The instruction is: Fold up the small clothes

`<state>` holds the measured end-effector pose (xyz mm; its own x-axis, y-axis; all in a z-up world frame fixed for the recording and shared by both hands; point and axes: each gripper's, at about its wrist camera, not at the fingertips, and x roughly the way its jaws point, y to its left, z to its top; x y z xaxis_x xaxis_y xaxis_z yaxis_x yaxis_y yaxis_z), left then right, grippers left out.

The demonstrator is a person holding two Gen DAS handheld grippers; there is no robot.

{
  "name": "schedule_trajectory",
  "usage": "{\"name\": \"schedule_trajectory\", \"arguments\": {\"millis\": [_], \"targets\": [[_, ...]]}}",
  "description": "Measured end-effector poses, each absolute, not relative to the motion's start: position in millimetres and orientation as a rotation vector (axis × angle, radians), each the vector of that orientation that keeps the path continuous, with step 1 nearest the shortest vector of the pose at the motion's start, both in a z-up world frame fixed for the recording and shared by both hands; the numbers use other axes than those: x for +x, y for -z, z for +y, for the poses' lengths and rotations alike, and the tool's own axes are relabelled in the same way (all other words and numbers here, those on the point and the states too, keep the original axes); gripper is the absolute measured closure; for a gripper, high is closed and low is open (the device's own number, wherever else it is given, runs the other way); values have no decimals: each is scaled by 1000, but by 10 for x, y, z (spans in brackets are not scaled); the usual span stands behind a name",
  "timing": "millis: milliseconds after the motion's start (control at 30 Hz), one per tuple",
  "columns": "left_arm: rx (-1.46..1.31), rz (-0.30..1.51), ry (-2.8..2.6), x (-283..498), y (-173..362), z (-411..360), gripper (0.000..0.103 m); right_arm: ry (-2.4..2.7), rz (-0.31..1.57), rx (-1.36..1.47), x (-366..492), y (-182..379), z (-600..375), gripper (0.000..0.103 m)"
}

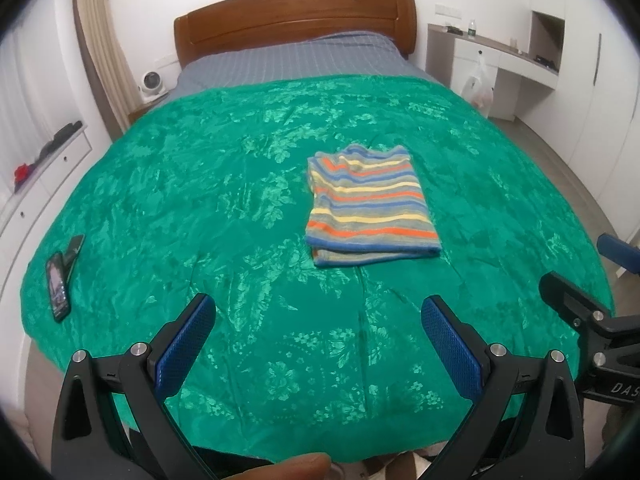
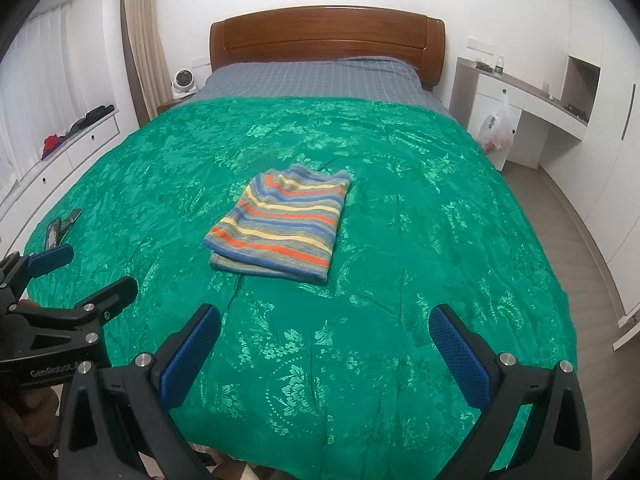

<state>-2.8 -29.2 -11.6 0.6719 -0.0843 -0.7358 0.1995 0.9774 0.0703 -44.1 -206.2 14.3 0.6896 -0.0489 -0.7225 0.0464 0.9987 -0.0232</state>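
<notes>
A small striped garment [image 1: 370, 206], in blue, orange, yellow and grey, lies folded into a neat rectangle on the green bedspread [image 1: 200, 200]. It also shows in the right wrist view [image 2: 282, 224]. My left gripper [image 1: 318, 312] is open and empty, held above the near part of the bed, well short of the garment. My right gripper [image 2: 324, 320] is open and empty too, beside the left one. The right gripper shows at the right edge of the left wrist view [image 1: 580, 280], and the left gripper at the left edge of the right wrist view [image 2: 88, 268].
Two dark phone-like devices [image 1: 60, 280] lie at the bed's left edge. A wooden headboard [image 1: 296, 16] stands at the far end. White drawers [image 1: 36, 184] run along the left wall. A white desk [image 1: 500, 60] with a plastic bag [image 1: 478, 88] is at the right.
</notes>
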Motion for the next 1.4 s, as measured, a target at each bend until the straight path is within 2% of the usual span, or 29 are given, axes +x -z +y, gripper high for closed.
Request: {"name": "schedule_trajectory", "arguments": {"millis": [933, 1400], "targets": [[53, 836, 111, -23, 115, -9, 0, 34, 806, -15, -447, -143, -1871, 0], [102, 839, 72, -14, 74, -62, 0, 35, 798, -21, -462, -176, -1848, 0]]}}
